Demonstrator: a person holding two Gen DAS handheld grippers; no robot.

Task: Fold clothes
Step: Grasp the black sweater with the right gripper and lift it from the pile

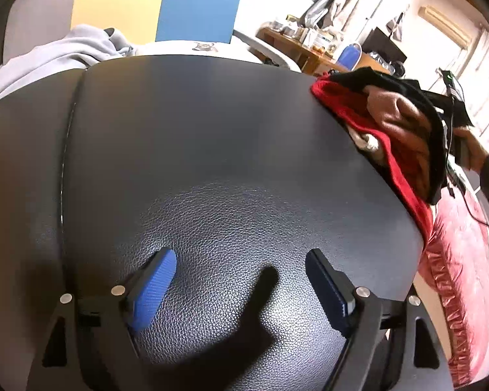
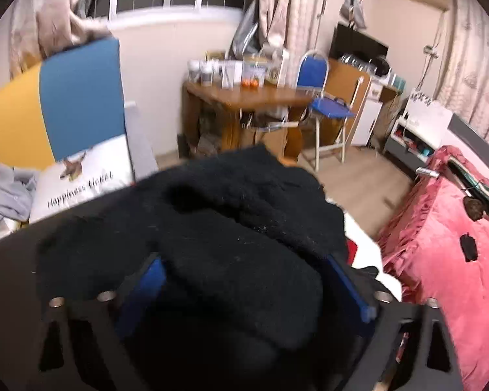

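— Grippers? 
— Left gripper gapes wide over bare black table, holding nothing. 
— Right? 
— Right gripper is buried in black garment; grip unclear. Clothes pile sits at the table's right edge.

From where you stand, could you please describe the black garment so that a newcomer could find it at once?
Start at the wide black leather table and go to its right edge, where a pile of clothes hangs over beside the pink bedspread. The black garment lies on top, with the right gripper at it. Unlike the red and brown pieces beneath, it is fuzzy and black.
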